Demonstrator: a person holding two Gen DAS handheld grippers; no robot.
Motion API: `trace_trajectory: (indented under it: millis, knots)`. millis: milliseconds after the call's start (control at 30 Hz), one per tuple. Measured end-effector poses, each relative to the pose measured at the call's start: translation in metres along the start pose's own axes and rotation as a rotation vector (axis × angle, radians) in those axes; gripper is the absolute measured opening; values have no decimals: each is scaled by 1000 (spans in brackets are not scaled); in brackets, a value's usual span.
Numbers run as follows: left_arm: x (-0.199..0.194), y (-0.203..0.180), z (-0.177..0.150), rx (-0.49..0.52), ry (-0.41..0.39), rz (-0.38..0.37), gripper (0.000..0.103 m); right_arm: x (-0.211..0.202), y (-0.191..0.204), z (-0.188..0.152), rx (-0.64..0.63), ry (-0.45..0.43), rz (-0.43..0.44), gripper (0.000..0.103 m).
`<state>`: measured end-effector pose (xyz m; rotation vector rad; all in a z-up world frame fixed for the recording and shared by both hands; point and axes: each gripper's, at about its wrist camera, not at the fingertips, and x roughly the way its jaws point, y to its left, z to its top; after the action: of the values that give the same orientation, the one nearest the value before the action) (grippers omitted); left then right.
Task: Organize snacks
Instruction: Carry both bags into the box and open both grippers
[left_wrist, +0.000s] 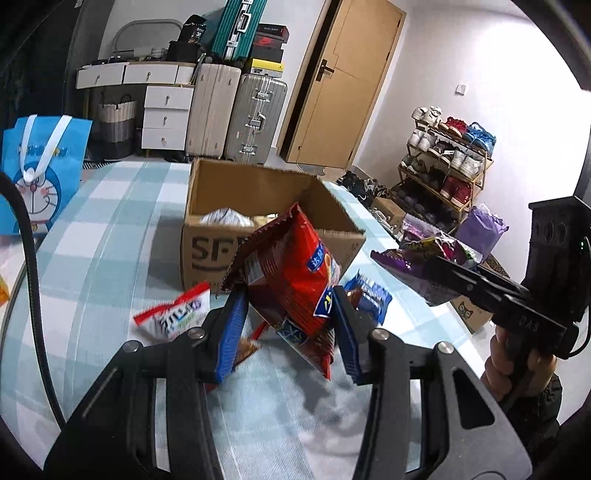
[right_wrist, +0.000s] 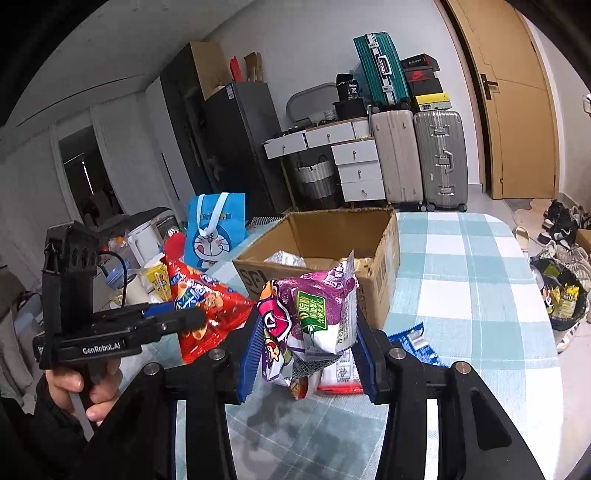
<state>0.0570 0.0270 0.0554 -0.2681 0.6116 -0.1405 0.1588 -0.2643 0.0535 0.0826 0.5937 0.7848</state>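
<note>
My left gripper (left_wrist: 288, 317) is shut on a red snack bag (left_wrist: 291, 277) and holds it above the checked tablecloth, in front of the open cardboard box (left_wrist: 207, 254). My right gripper (right_wrist: 306, 350) is shut on a purple and white snack bag (right_wrist: 317, 314), also raised before the box (right_wrist: 388, 266). The box holds a few packets. The right gripper with its purple bag (left_wrist: 428, 266) shows at the right of the left wrist view. The left gripper with the red bag (right_wrist: 207, 306) shows at the left of the right wrist view.
A white and red packet (left_wrist: 173, 317) and a blue packet (left_wrist: 369, 295) lie on the table (left_wrist: 110, 258) under the grippers. A blue Doraemon bag (left_wrist: 40, 173) stands at the table's far left. Suitcases, drawers and a shoe rack (left_wrist: 443, 166) stand beyond.
</note>
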Motion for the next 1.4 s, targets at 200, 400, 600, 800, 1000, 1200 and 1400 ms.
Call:
trace_trajectory:
  millis: [200, 400, 600, 800, 1000, 1200, 1400]
  knots:
    - [-9, -7, 25, 12, -18, 0, 42, -4, 2, 18, -4, -10, -9, 45]
    - [-15, -6, 51, 23, -32, 13, 42, 1, 10, 40, -21, 7, -11, 45]
    - [-6, 2, 82, 15, -37, 33, 42, 13, 13, 64, -30, 16, -26, 45]
    - [16, 13, 102, -5, -34, 48, 42, 27, 10, 79, -19, 9, -38, 45]
    - [43, 27, 107, -35, -30, 58, 42, 45, 1, 82, 2, 12, -33, 45]
    - [81, 37, 111, -58, -26, 67, 42, 69, -3, 76, -18, 31, -63, 45]
    - [109, 41, 110, -49, -15, 91, 42, 93, -8, 73, -14, 56, -57, 45]
